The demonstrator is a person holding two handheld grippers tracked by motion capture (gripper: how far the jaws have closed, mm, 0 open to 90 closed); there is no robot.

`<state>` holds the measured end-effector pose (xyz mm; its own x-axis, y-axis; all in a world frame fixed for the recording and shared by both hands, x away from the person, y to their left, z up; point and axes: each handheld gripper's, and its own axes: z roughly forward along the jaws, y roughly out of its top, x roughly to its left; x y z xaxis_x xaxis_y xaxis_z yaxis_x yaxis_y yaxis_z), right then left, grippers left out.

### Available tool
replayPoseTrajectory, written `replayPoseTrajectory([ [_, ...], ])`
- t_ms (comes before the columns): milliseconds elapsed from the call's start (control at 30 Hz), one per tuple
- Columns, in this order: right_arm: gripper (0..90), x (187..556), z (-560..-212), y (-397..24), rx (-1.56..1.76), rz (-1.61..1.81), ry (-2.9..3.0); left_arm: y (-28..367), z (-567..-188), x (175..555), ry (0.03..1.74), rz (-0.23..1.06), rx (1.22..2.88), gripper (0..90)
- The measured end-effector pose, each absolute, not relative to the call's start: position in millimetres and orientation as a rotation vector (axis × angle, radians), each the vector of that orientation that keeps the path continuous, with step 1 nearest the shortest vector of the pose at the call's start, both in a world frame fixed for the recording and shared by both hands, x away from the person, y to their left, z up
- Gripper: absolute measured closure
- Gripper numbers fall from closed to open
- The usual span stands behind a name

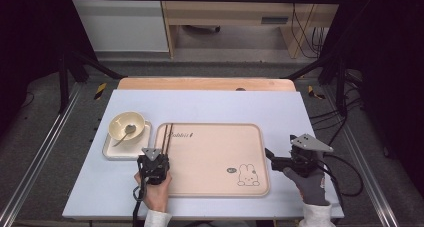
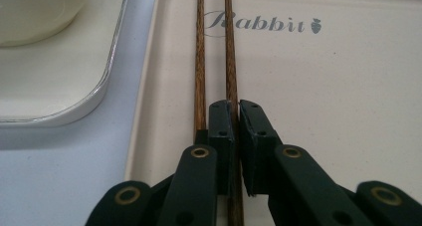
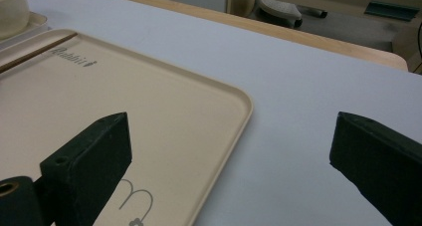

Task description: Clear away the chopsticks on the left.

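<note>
- Along the left edge of the tray (image 1: 215, 129) we see two wooden chopsticks (image 1: 168, 137) lying side by side, pointing away from the person.
- We read the left gripper (image 1: 155, 159) as clamped on the right-hand chopstick (image 2: 230, 61): in the left gripper view that stick runs between its two pads, which are nearly together on it.
- We find the second chopstick (image 2: 200, 61) just outside the left pad, flat on the tray, parallel to the held one.
- We see the right gripper (image 1: 272, 157) held above the blue mat (image 1: 210, 104), just off the tray's right edge, with its jaws wide apart and nothing between them.
- We note a printed word (image 2: 263, 23) near the far ends of the chopsticks and a rabbit drawing (image 1: 246, 174) at the tray's near right corner.
- We see nothing lying across the chopsticks or between them and the left gripper.
- To the left of the tray, apart from it, we find a small square plate (image 1: 111, 149); on it stands a cream bowl (image 1: 120, 122) holding a spoon (image 1: 126, 133).
</note>
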<state>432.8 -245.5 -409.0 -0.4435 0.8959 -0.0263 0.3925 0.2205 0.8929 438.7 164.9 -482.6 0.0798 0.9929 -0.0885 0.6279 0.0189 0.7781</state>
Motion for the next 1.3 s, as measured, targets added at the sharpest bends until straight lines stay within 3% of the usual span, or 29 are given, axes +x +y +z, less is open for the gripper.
replayPoseTrajectory([
  [533, 3.3, 432, -408, -247, 1.180, 1.181, 1.936, 171, -470, 431, 1.512, 0.673, 1.674, 80.7],
  [800, 3.3, 432, -408, -247, 1.180, 1.180, 1.937, 170, -473, 435, 1.393, 0.585, 1.769, 90.0],
  [967, 3.3, 432, -408, -247, 1.180, 1.180, 1.936, 168, -479, 439, 1.411, 0.596, 1.832, 90.0],
  [1300, 3.3, 432, -408, -246, 1.178, 1.173, 1.939, 176, -482, 439, 1.510, 0.624, 1.772, 90.0],
])
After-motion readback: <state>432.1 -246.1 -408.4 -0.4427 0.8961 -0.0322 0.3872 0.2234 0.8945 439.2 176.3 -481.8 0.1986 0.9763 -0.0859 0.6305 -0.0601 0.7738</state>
